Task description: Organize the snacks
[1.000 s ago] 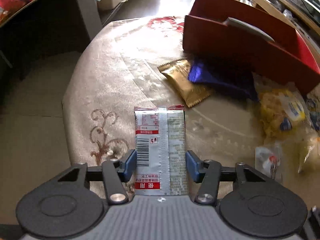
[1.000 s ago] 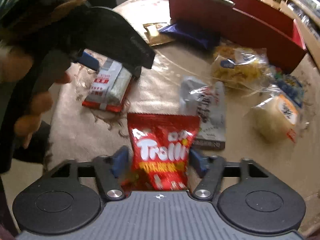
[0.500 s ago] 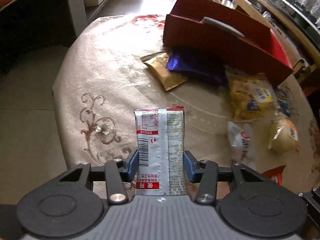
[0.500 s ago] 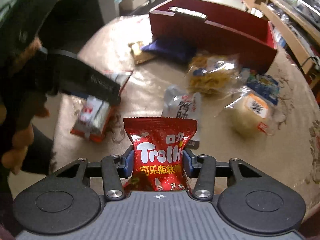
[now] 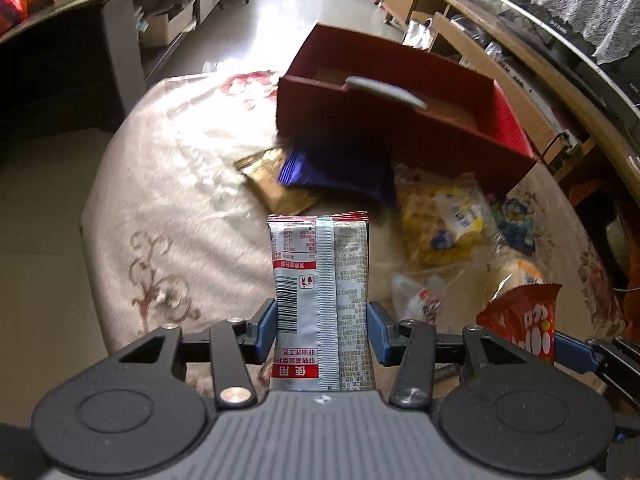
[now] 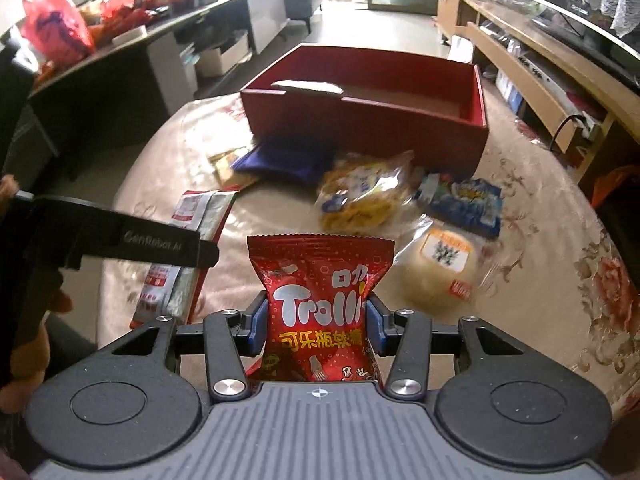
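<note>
Here, two snack packets are each clamped in a hand-held gripper above a round table (image 6: 532, 208) covered in a beige floral cloth. The left gripper (image 5: 322, 332) has its blue pads pressed against the sides of a silver sachet (image 5: 320, 280) printed with red bands and a barcode, held upright with its crimped top edge pointing away. The right gripper (image 6: 316, 322) is closed tight on a red Trolli gummy bag (image 6: 318, 300), pinching its middle so the sides pucker inward. Both tools tilt steeply downward toward the tabletop. In the right wrist view the left gripper's black body juts in from the left edge, and a hand (image 6: 28, 320) wraps its handle. Farther back on the table stands an open red box (image 6: 368, 120), its inside looking nearly bare. Loose snacks lie between the grippers and the box: a purple packet (image 6: 280, 160) resting partly over a gold packet (image 5: 276, 184) just in front of the box, a yellow bag in clear wrap (image 6: 364, 196), a blue packet (image 6: 468, 200), and a pale round bun in plastic (image 6: 440, 268).
</note>
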`<state>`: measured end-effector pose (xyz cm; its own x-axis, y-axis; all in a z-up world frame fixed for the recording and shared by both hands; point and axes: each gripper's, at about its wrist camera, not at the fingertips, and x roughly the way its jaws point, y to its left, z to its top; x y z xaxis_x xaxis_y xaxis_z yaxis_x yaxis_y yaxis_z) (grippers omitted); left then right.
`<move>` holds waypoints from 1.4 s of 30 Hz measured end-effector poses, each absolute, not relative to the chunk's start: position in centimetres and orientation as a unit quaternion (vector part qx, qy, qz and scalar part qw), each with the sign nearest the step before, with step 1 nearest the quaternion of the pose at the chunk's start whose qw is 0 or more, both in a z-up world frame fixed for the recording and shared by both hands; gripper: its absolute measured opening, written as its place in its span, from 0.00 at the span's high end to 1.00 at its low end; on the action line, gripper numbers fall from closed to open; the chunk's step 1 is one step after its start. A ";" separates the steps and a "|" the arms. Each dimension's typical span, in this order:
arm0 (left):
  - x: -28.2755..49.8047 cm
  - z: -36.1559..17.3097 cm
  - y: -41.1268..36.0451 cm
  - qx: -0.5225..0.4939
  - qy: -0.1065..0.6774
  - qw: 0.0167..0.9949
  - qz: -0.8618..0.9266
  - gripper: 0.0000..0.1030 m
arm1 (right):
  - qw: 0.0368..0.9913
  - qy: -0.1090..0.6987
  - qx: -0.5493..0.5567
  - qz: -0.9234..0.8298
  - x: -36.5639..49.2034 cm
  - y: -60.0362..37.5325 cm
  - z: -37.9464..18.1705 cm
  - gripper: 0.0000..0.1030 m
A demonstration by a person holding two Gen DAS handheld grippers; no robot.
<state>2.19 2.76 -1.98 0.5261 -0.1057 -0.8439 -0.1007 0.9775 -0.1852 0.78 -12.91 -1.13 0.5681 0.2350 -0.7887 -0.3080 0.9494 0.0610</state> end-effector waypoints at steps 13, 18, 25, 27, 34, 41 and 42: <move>5.4 -0.1 1.4 -0.100 0.457 0.884 -0.009 0.54 | 0.902 0.409 -0.026 0.134 4.4 -13.5 0.7 0.46; 7.0 0.5 1.0 -0.101 0.449 0.888 -0.011 0.54 | 0.909 0.398 -0.018 0.125 6.0 -13.9 1.4 0.46; 9.5 1.4 0.2 -0.095 0.434 0.896 -0.013 0.54 | 0.916 0.384 -0.012 0.116 8.4 -14.2 2.2 0.46; 10.2 1.6 0.1 -0.095 0.433 0.896 -0.013 0.54 | 0.917 0.382 -0.009 0.113 9.1 -14.4 2.5 0.46; 12.4 2.0 -0.8 -0.088 0.426 0.901 -0.009 0.54 | 0.921 0.376 -0.007 0.104 11.2 -15.0 2.9 0.46; 14.9 2.7 -1.3 -0.081 0.414 0.907 -0.007 0.54 | 0.925 0.368 0.002 0.094 13.7 -15.6 3.4 0.46; 15.4 2.8 -1.4 -0.080 0.413 0.907 -0.006 0.54 | 0.925 0.368 0.004 0.093 14.1 -15.7 3.4 0.46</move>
<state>15.39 -1.39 2.76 0.6591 -0.0759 -0.7482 -0.0556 0.9872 -0.1492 14.06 -15.70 3.43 0.7124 0.1754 -0.6795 -0.1694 0.9826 0.0761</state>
